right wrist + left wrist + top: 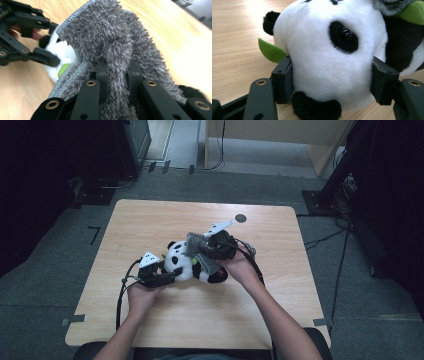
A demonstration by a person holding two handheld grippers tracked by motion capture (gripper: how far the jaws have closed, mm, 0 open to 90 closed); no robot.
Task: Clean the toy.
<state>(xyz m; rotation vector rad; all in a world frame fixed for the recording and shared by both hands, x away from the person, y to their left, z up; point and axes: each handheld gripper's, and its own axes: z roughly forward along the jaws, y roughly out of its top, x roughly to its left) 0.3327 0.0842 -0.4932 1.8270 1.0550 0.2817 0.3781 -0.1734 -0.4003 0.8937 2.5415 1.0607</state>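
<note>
Panda's (329, 57) eye faces the left gripper (332, 82) view; grey cloth (112, 42) elsewhere

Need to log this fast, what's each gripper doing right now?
Left gripper: closed on the panda toy's head.
Right gripper: shut on the grey fuzzy cloth.

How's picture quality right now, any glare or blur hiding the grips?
High view: dim room, table evenly lit. Left gripper view: glare on the wood top left, panda sharp. Right gripper view: washed-out table at right, grey cloth sharp, edges soft.
</note>
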